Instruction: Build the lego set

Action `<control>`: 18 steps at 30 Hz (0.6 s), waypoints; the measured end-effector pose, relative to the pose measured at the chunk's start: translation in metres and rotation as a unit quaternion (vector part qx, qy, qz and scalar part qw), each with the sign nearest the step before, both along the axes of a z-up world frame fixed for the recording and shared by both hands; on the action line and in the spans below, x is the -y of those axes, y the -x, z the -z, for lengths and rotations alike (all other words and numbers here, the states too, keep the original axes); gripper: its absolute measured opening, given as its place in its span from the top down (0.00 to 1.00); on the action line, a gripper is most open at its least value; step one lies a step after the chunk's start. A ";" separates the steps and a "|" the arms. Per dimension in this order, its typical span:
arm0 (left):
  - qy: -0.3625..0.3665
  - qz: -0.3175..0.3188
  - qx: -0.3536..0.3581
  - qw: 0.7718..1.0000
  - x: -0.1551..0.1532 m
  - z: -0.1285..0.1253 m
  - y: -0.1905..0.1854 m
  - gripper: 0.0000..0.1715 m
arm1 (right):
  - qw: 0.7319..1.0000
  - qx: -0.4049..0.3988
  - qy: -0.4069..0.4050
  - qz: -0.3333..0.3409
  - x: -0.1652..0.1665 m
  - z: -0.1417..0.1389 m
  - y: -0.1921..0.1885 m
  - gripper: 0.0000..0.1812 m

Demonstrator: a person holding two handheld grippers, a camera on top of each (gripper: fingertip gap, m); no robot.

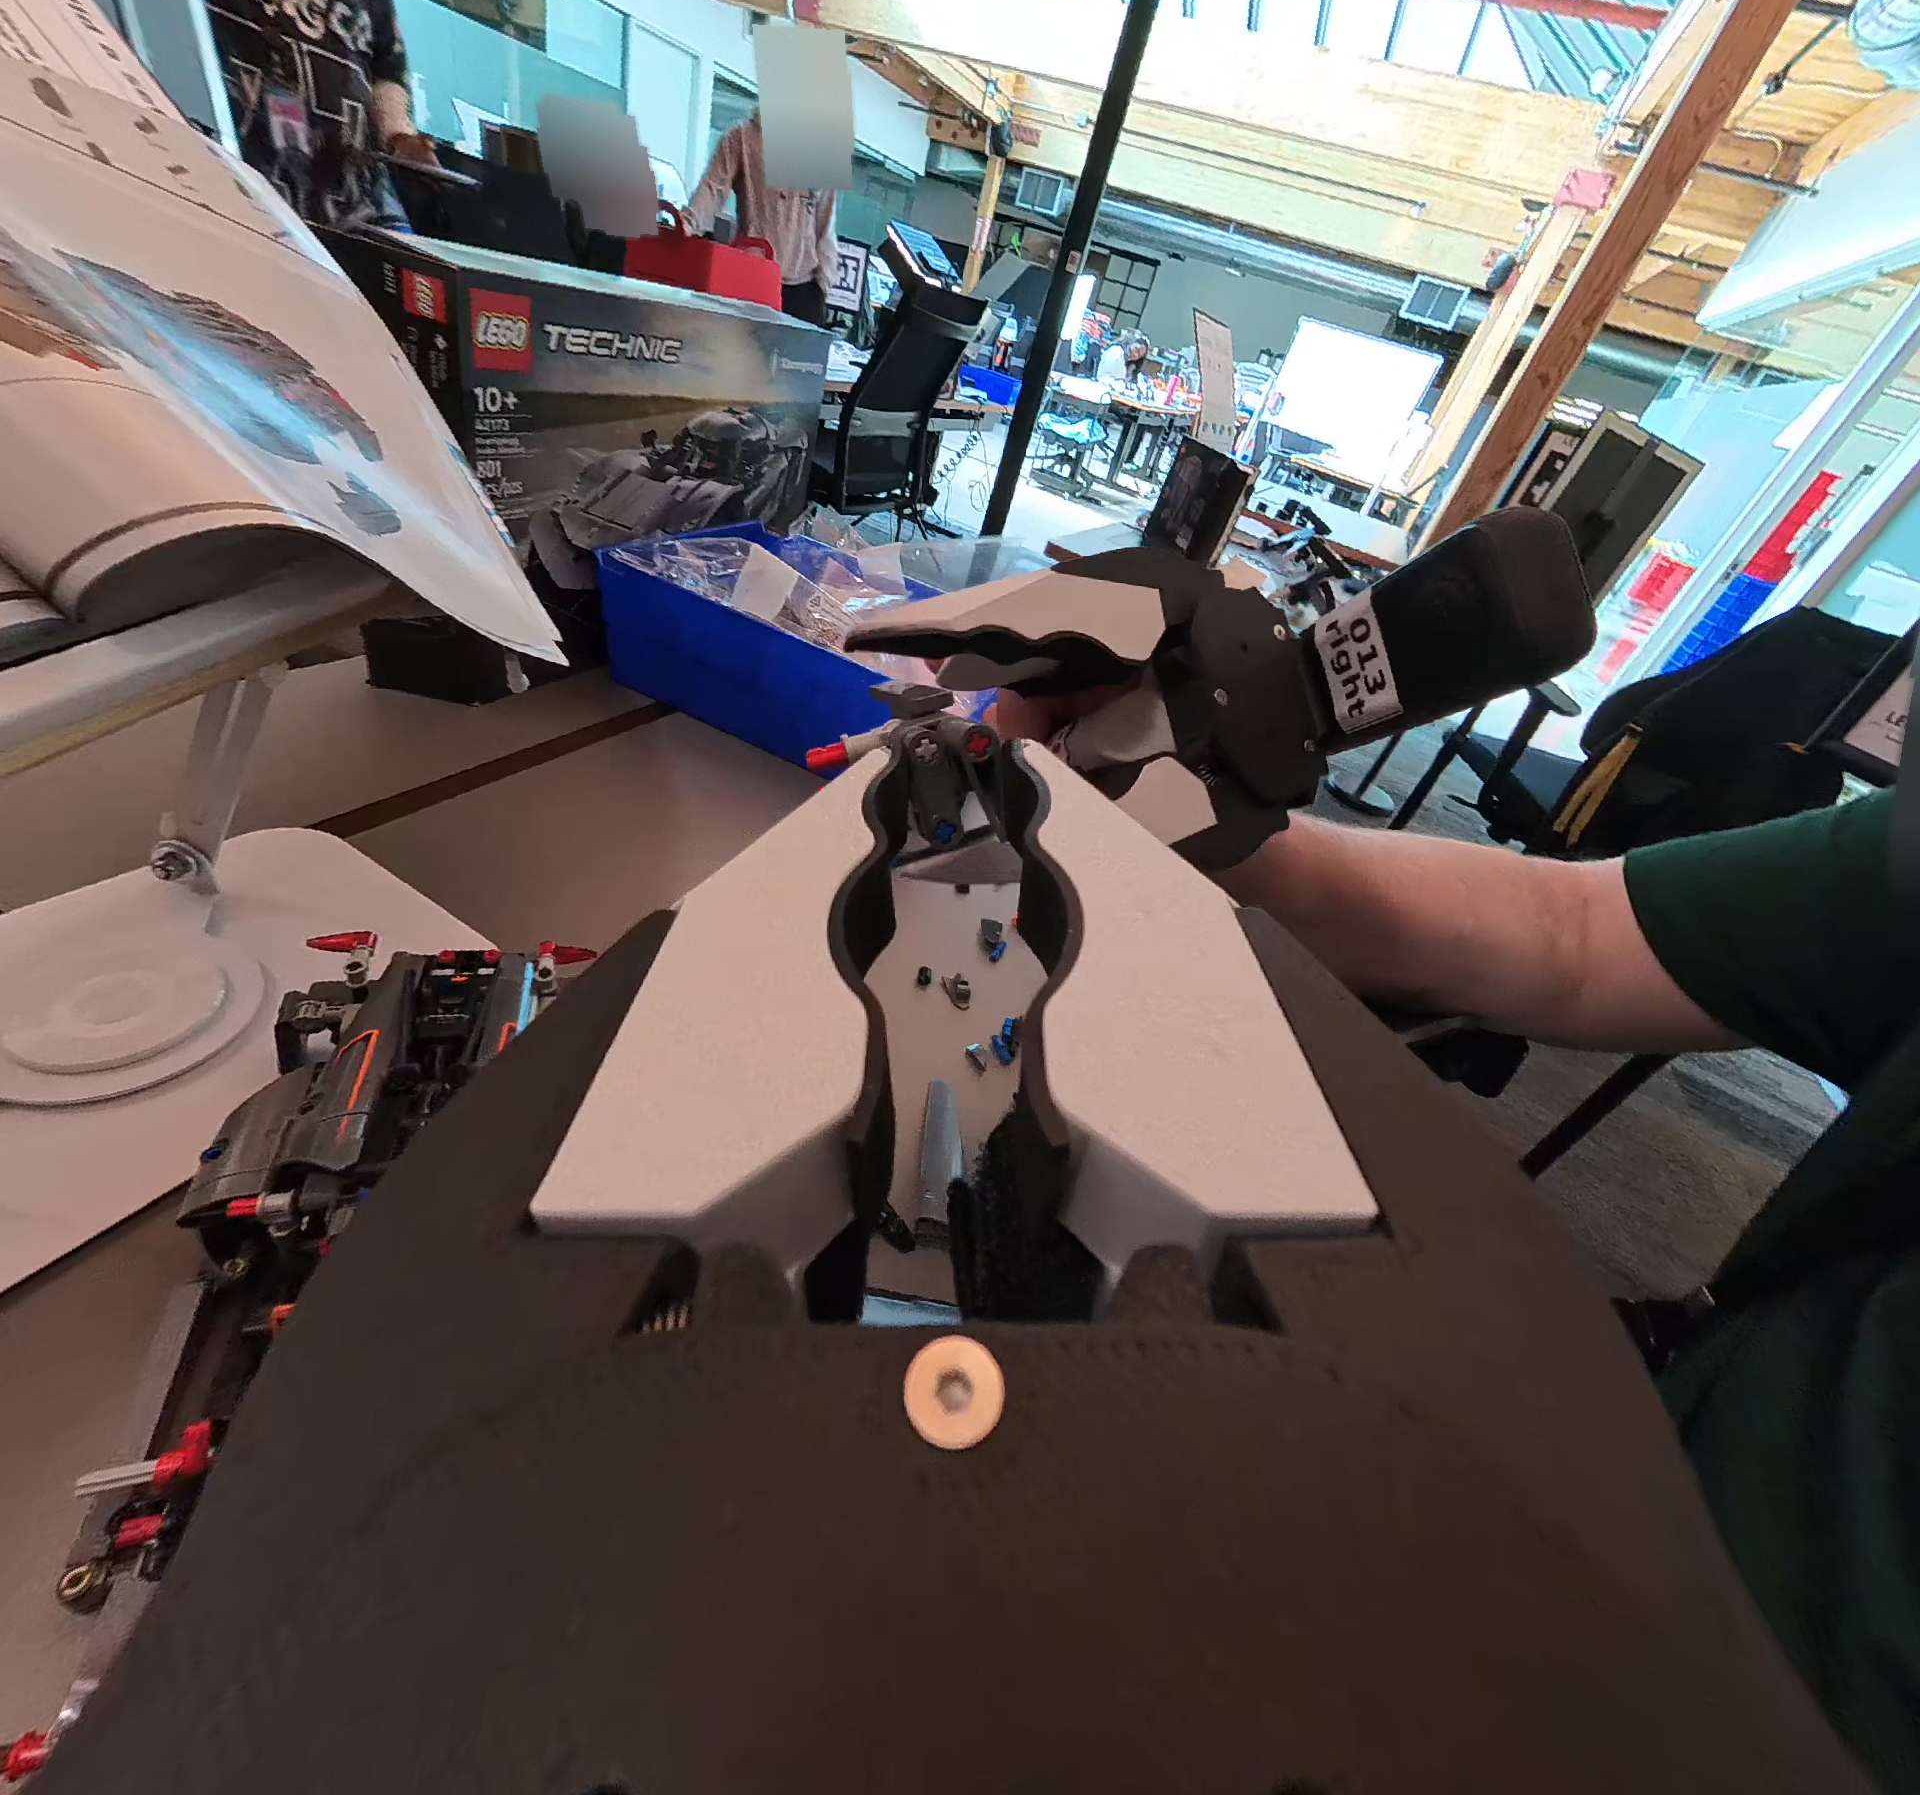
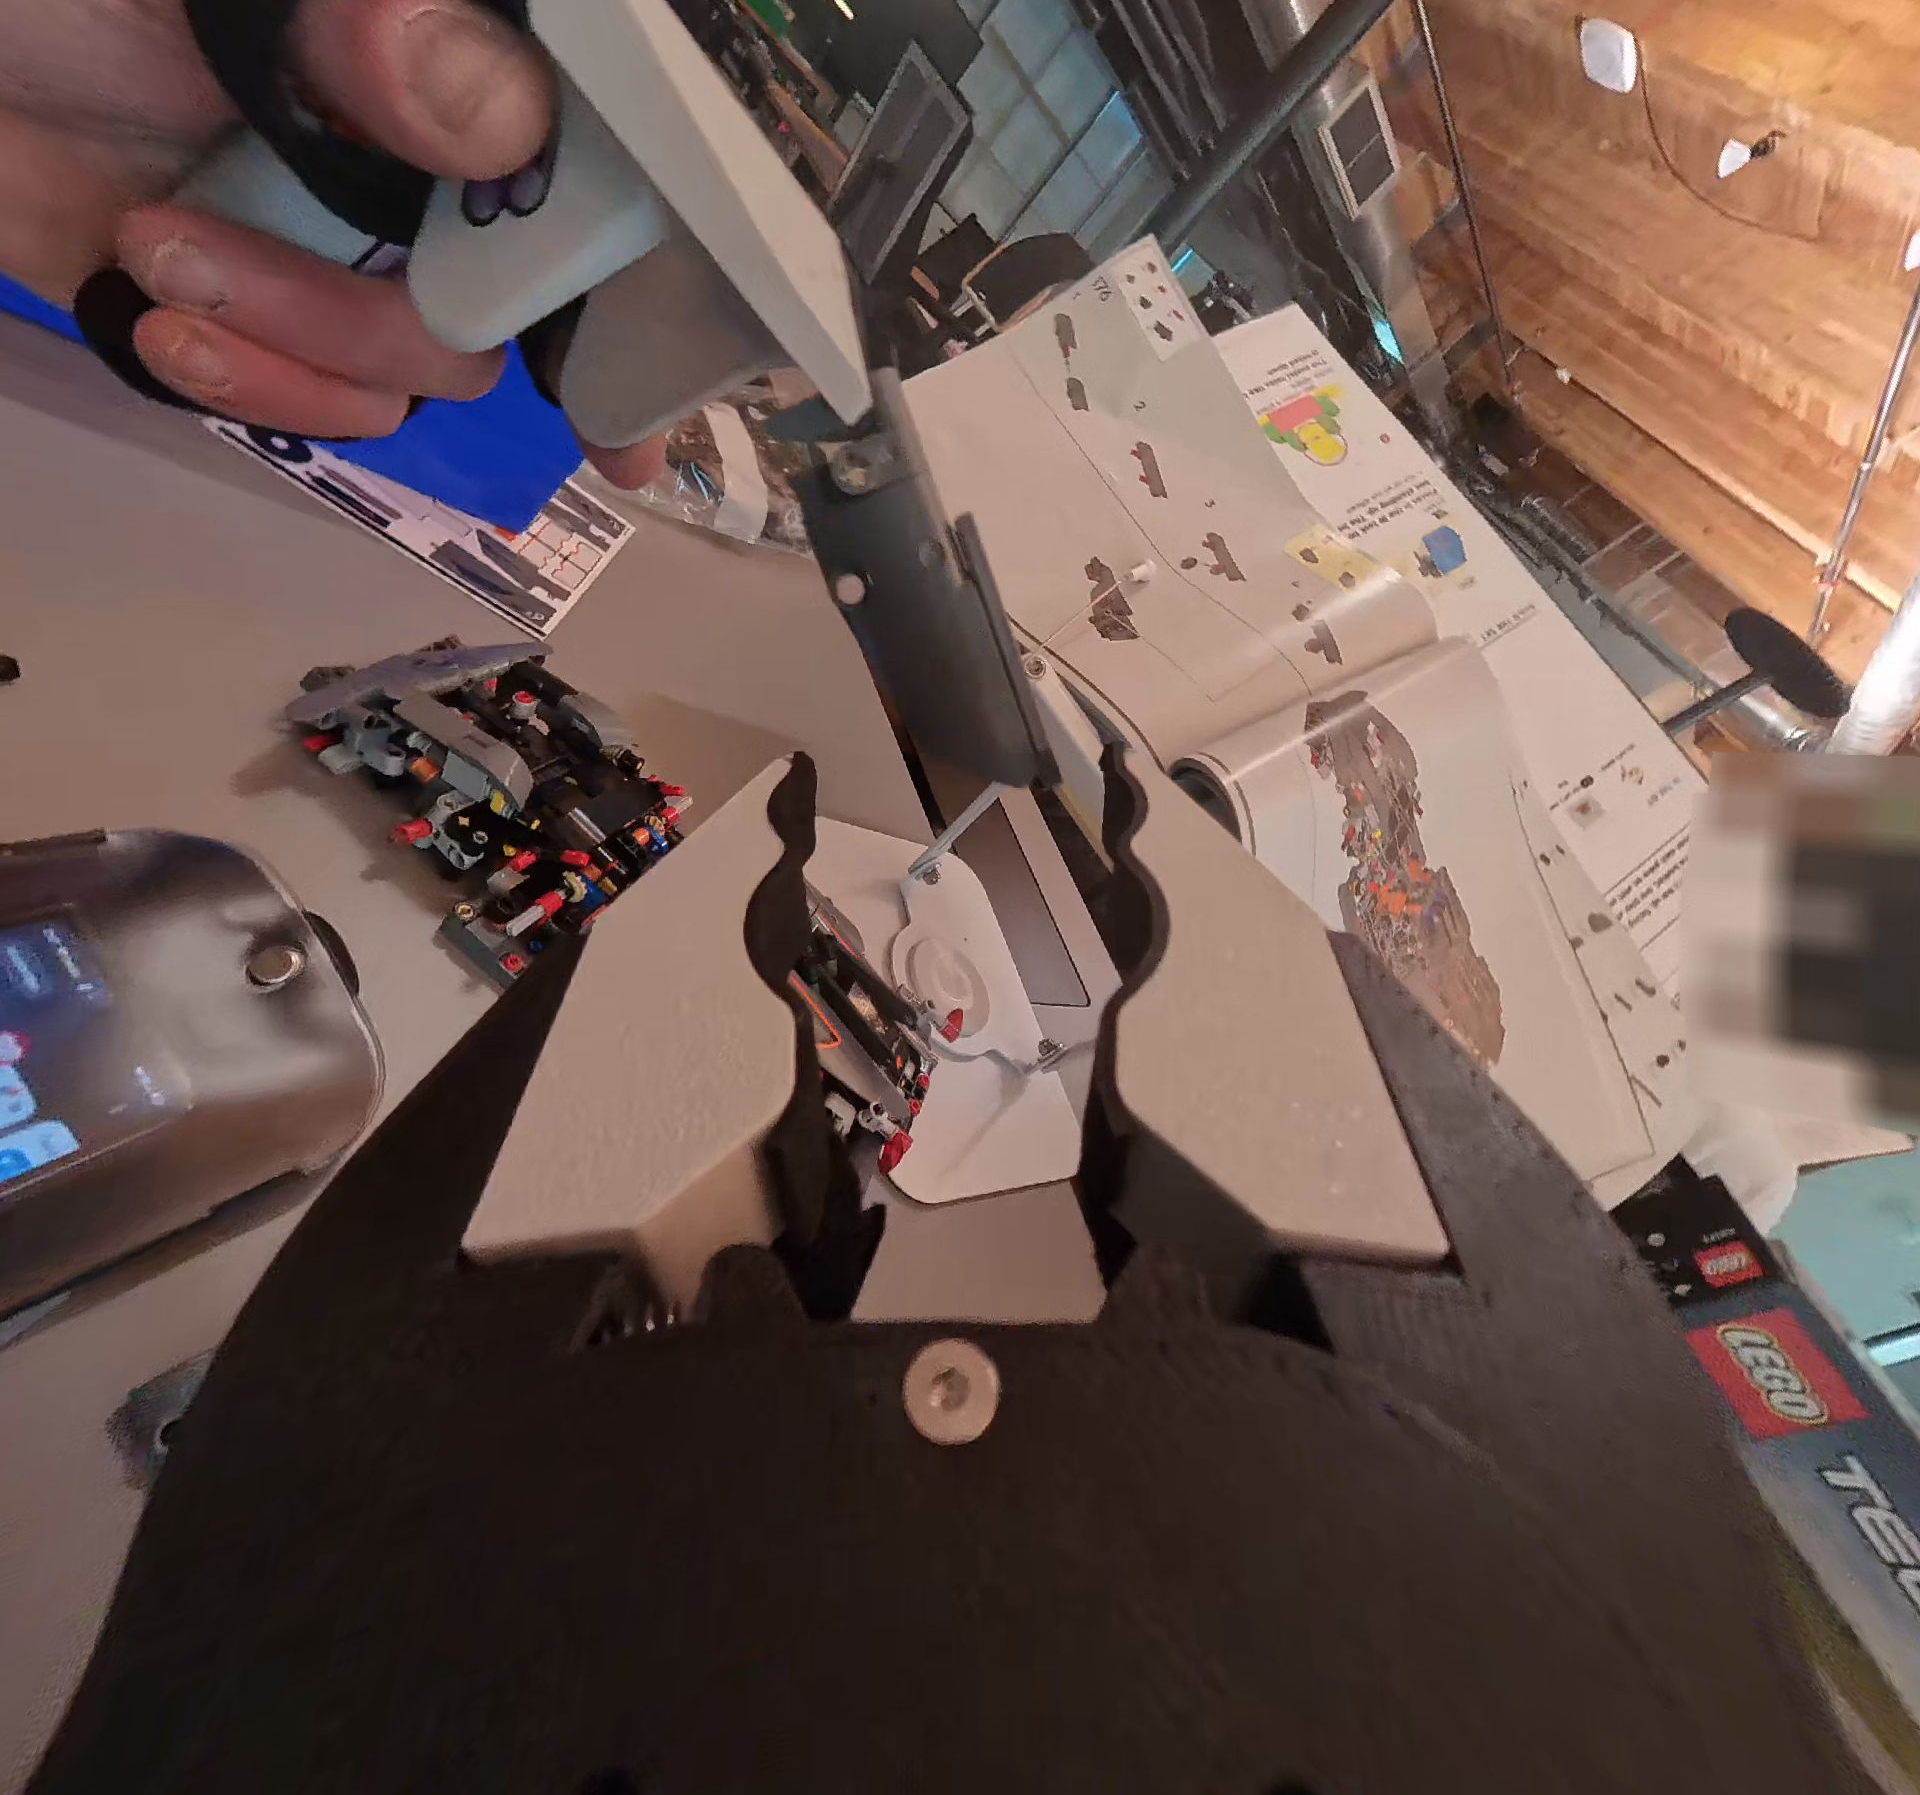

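Observation:
My left gripper is shut on a small dark grey lego sub-assembly with a red axle and a blue pin, held up above the table. In the right wrist view the left gripper comes in from the upper left, and the sub-assembly's long dark grey panel hangs from its tips. My right gripper is open and empty, just below the panel's lower end. In the left wrist view it hovers right behind the held piece. The partly built black car lies on the table at the left.
An open instruction booklet stands on a white stand. The lego box and a blue bin of bags lie behind. Loose small pieces lie on the table. A second grey assembly, a phone and a sticker sheet are nearby. The left gripper's tips are roughly 5 centimeters from the right gripper's. My right gripper's tips are some 20 centimeters from the phone.

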State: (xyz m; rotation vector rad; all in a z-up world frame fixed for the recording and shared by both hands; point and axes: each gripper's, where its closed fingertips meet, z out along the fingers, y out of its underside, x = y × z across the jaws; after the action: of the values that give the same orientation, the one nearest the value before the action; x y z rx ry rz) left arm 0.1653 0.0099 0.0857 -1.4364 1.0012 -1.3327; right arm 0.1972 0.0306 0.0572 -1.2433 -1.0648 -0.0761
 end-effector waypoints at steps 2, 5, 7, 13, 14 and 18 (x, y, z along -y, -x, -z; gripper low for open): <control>-0.002 0.009 -0.007 1.000 0.003 0.003 -0.004 0.91 | 1.000 0.016 -0.005 -0.002 0.002 0.004 0.005 0.71; -0.001 0.022 -0.017 1.000 0.008 0.006 -0.009 0.91 | 0.999 0.031 -0.011 0.002 0.002 0.007 0.006 0.76; 0.000 0.029 -0.022 0.999 0.010 0.009 -0.012 0.91 | 0.999 0.036 -0.012 0.005 0.002 0.008 0.005 0.85; 0.008 0.033 -0.019 0.999 0.010 0.009 -0.012 0.91 | 0.999 0.048 -0.009 0.005 0.002 0.010 0.006 0.86; 0.007 0.033 -0.020 0.999 0.010 0.010 -0.011 0.91 | 0.999 0.048 -0.010 0.005 0.002 0.010 0.006 0.86; 0.002 0.028 -0.024 0.999 0.010 0.010 -0.011 0.90 | 0.998 0.060 -0.021 0.015 0.001 0.011 0.006 0.87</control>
State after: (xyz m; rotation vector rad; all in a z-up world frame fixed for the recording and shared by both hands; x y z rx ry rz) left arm 0.1760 0.0000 0.0755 -1.4603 1.0771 -1.3461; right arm 0.1908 0.0291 0.0467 -1.2281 -1.1422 -0.1967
